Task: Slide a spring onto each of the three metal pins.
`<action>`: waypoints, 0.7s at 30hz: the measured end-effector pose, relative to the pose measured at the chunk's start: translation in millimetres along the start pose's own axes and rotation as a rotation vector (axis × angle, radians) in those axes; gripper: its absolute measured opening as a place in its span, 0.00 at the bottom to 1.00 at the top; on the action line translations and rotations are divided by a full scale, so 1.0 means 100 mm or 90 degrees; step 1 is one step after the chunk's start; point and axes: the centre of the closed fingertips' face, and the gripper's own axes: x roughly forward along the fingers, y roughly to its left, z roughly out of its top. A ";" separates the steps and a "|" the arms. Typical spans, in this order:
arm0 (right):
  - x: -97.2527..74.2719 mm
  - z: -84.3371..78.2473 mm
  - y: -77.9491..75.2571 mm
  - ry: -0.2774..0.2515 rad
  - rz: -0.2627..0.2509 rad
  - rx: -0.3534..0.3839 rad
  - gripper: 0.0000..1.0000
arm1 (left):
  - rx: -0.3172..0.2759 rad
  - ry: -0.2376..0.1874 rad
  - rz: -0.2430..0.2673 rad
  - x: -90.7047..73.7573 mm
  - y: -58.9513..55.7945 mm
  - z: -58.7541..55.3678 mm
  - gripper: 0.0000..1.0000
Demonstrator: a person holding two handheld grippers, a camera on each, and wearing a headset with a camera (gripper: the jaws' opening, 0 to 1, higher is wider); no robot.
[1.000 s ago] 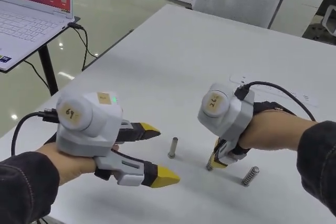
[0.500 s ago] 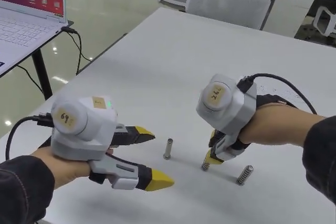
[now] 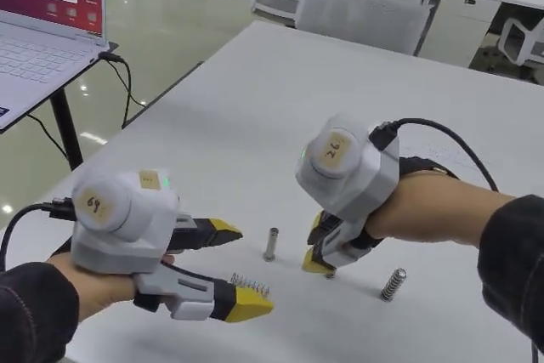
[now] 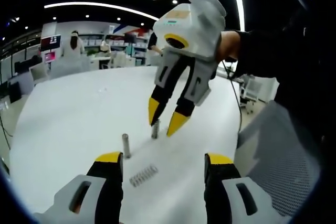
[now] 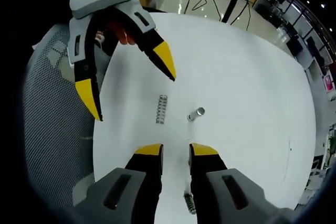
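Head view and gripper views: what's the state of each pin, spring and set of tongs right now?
Bare pin: upright, no spring.
Loose spring: lying flat on the table.
Middle spring: upright, apparently on a pin.
Rightmost spring: standing, apparently on a pin.
Left tongs: open, empty.
Right tongs: slightly open, straddling the middle spring.

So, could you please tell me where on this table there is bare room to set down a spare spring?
The far half of the table, up to the chair, is bare, and so is the strip along the edge nearest the laptop. It is crowded between the left gripper and right gripper, where a loose spring, a bare pin and another spring sit.
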 end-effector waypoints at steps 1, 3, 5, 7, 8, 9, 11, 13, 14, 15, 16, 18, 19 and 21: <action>0.03 0.02 0.03 -0.001 0.004 -0.001 0.17 | -0.005 -0.003 0.005 -0.01 0.01 -0.01 0.58; 0.10 0.05 0.09 -0.001 0.012 -0.007 0.17 | -0.013 -0.007 0.011 -0.03 0.02 -0.02 0.58; 0.18 0.09 0.15 0.000 0.021 -0.012 0.17 | -0.009 -0.003 0.013 -0.03 0.02 -0.02 0.57; 0.27 0.12 0.20 0.000 0.028 -0.016 0.17 | -0.007 -0.004 0.011 -0.02 0.01 -0.01 0.57; 0.31 0.13 0.21 0.000 0.030 -0.016 0.16 | -0.004 -0.002 0.010 -0.02 0.00 -0.01 0.57; 0.34 0.13 0.22 -0.001 0.032 -0.015 0.16 | -0.002 0.001 0.009 -0.01 0.00 -0.02 0.57; 0.41 0.14 0.22 -0.003 0.035 -0.009 0.16 | 0.000 0.007 0.008 -0.01 0.00 -0.05 0.57; 0.47 0.13 0.21 -0.002 0.034 -0.004 0.16 | 0.000 0.008 0.008 -0.01 0.00 -0.05 0.57; 0.49 0.13 0.21 -0.004 0.034 -0.001 0.16 | -0.001 0.007 0.008 -0.01 0.00 -0.05 0.57; 0.51 0.13 0.21 -0.004 0.036 0.003 0.16 | -0.002 0.007 0.009 0.00 0.01 -0.05 0.57; 0.52 0.13 0.21 -0.004 0.037 0.004 0.15 | -0.002 0.007 0.009 0.00 0.01 -0.05 0.57; 0.57 0.13 0.20 -0.003 0.036 0.009 0.14 | -0.003 0.009 0.008 0.00 0.01 -0.06 0.57; 0.59 0.12 0.19 -0.002 0.035 0.011 0.14 | -0.002 0.011 0.008 0.00 0.01 -0.06 0.57; 0.62 0.11 0.19 0.002 0.035 0.013 0.14 | -0.001 0.013 0.007 0.01 0.00 -0.07 0.57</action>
